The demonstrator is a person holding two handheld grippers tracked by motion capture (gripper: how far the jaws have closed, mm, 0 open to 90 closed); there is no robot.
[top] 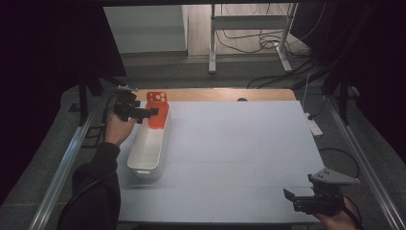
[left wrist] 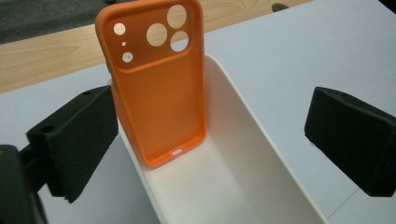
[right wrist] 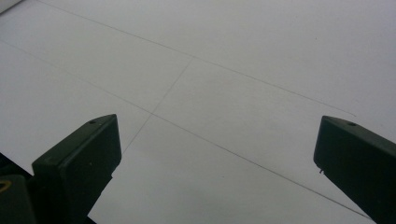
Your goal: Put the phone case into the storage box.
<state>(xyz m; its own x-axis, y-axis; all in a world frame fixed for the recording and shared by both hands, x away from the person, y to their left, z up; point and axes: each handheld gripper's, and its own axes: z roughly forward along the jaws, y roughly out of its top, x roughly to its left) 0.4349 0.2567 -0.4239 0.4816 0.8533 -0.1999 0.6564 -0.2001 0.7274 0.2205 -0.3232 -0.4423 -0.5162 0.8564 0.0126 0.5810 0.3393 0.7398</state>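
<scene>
Covering most of the table [top: 239, 158] is a pale, matte sheet marked with thin seam lines, and a strip of light wood [top: 225, 94] shows along its far edge. Beyond that edge lies a grey floor with loose black cables [top: 268, 45] and the legs of a metal stand [top: 249, 28]; dark curtains [top: 48, 57] close off both sides, and metal rails [top: 62, 167] run along the table's left and right edges.

On the left part of the sheet sits a long, narrow white bin [top: 148, 148], its length running away from the person. At its far end an orange phone case [top: 158, 109] stands nearly upright, its lower edge down inside the bin and its back leaning on the end wall, as far as the left gripper view lets one judge; the camera cut-outs are at the top. Nothing else can be made out in the bin.

The left gripper [top: 154, 112] hovers at the case's left side, its jaws spread wide with the case between them but not touching either pad. The right gripper [top: 288, 196] rests low at the near right corner, jaws likewise spread over bare sheet, well apart from the bin.
</scene>
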